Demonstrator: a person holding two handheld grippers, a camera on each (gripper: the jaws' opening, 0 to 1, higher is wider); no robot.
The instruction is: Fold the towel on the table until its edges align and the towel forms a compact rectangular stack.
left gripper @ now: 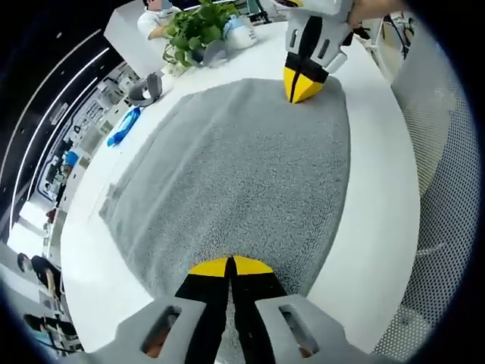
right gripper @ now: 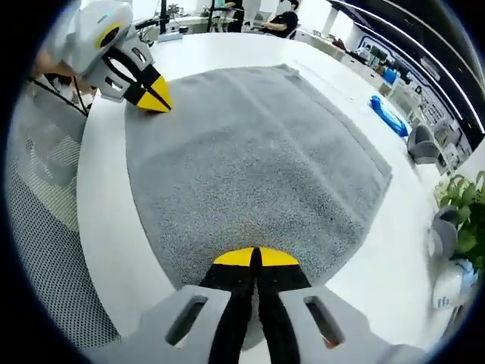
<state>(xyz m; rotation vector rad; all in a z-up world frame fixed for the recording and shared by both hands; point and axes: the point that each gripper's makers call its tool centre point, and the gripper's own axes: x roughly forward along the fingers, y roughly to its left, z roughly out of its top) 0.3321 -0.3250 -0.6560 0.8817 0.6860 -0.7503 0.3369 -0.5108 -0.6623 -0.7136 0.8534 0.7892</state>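
The grey towel [left gripper: 242,174] lies spread flat on the white desk [left gripper: 379,205], and it is the landmark for everything here: the left claw [left gripper: 229,265] sits at one corner of its near edge, the right claw [right gripper: 254,258] at the other corner of that same edge. Each claw has its yellow tips pressed together on the towel's border, and each appears to be pinching the cloth, though the pinch itself is hidden under the tips. Beyond the towel's far edge stand a potted plant [left gripper: 198,29] and a blue object [left gripper: 123,127], well apart from the cloth. The step in hand seems to be the first fold. To do it well, both corners should rise together, travel level across the towel and land square on the far corners, so the edges meet without skew; keeping the cloth lightly taut between the claws should stop the middle from sagging or bunching.
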